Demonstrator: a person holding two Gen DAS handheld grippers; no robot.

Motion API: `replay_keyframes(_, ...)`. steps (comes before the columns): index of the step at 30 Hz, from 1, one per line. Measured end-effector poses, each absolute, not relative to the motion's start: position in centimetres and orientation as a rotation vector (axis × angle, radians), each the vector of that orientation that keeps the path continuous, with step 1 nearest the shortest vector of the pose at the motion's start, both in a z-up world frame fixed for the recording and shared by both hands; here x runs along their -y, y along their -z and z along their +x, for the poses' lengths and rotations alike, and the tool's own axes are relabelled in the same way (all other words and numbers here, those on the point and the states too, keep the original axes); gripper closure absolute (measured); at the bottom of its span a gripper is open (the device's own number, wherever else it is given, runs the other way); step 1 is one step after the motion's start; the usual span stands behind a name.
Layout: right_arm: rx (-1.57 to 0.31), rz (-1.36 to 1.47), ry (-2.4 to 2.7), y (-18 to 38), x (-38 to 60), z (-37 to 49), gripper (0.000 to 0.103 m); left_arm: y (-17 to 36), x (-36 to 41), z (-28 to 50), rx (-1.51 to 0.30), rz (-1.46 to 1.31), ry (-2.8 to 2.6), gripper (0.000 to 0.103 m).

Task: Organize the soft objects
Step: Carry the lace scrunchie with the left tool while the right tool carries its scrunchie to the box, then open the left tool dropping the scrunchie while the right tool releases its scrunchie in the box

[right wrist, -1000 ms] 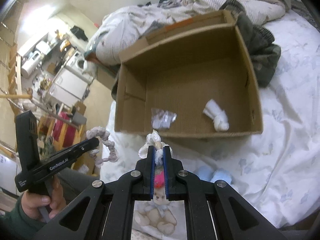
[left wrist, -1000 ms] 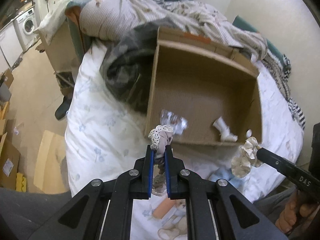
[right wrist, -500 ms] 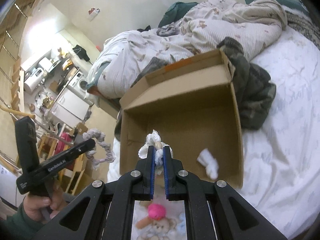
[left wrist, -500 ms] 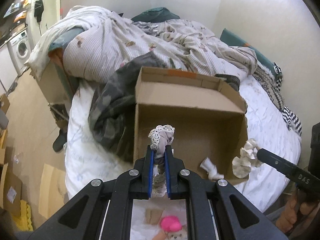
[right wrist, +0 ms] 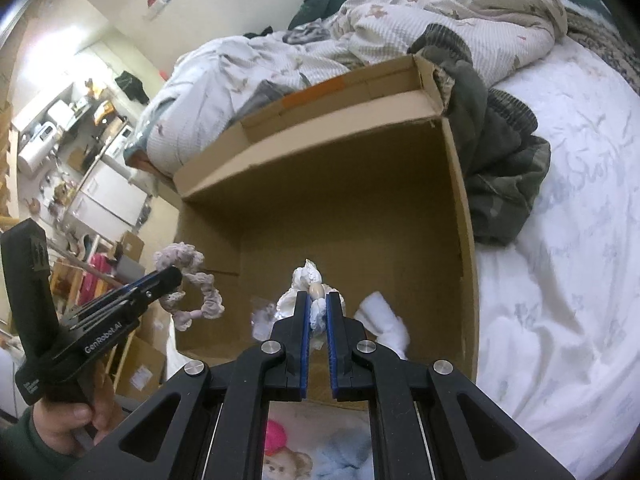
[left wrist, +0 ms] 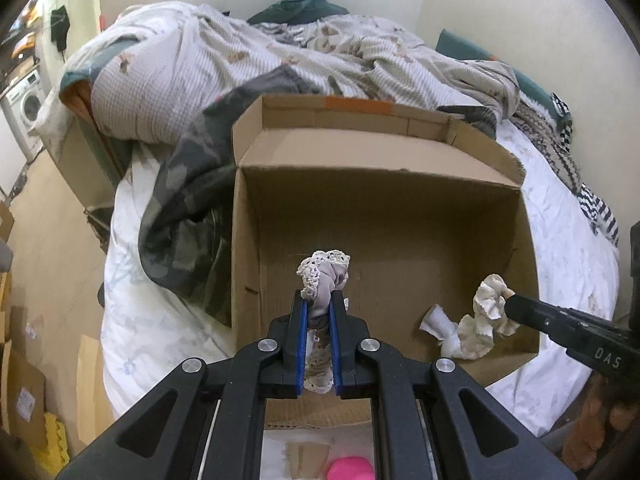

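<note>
At the bottom centre of the left wrist view, the left gripper (left wrist: 319, 312) has its blue-lined fingers (left wrist: 303, 320) drawn nearly together, pinching a grey scrunchie with a lace edge (left wrist: 326, 276). The scrunchie's lace bunches above the fingertips and more of it hangs down between them. In the right wrist view the same scrunchie dangles as a loop at the left of the frame.

The right gripper (right wrist: 316, 300) is likewise clamped, at the bottom centre of its own view, on a white frilly scrunchie (right wrist: 306, 280) whose ruffles stick up past the tips and spill to the left of them. In the left wrist view this scrunchie shows at the lower right.

Just beyond both sets of fingers is an open cardboard box (left wrist: 376, 152) on a white bedsheet (right wrist: 560, 280). On the box floor lies a white knotted cloth (left wrist: 440, 326), low and right of the left fingertips, and a clear plastic wrapper (right wrist: 262, 318) just left of the right fingers.

Farther back, a dark camouflage garment (left wrist: 188, 208) lies against the box, with a rumpled striped duvet (left wrist: 240, 56) behind.
</note>
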State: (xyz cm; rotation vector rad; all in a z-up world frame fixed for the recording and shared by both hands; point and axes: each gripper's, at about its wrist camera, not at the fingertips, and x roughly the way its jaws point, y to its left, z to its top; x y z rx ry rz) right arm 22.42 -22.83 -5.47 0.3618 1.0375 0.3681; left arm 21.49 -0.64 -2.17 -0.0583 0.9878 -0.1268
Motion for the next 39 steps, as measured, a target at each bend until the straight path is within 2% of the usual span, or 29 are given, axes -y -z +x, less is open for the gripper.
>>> replay_keyframes(19,-1.122,0.293,-0.357,7.7,21.4,22.7,0.094,4.4,1.0,21.8,-1.053,-0.057,0.101,0.091)
replay_keyframes(25,-1.128,0.289,-0.347,7.8,21.5,22.7,0.094,4.6,1.1,21.7,-1.068,-0.055,0.094,0.076)
replay_keyframes(27,-1.13,0.291,-0.347,7.8,21.4,22.8,0.094,4.5,1.1,21.7,-1.063,-0.055,0.091,0.059)
replay_keyframes(29,-1.13,0.292,-0.345,7.9,21.5,22.8,0.094,4.3,1.1,21.5,-1.048,-0.055,0.083,0.049)
replay_keyframes(35,-1.126,0.307,-0.358,7.8,21.5,22.9,0.093,4.0,1.2,21.4,-1.034,-0.037,0.073,0.048)
replay_keyframes(36,-1.124,0.31,-0.356,7.8,21.6,23.0,0.092,4.0,1.2,21.4,-1.035,-0.038,0.072,0.048)
replay_keyframes(37,-1.121,0.317,-0.354,7.7,21.6,23.0,0.086,4.0,1.2,21.4,-1.037,-0.039,0.07,0.048)
replay_keyframes(39,-1.114,0.33,-0.354,7.6,21.8,23.0,0.061,4.0,1.2,21.5,-1.039,-0.038,0.067,0.048)
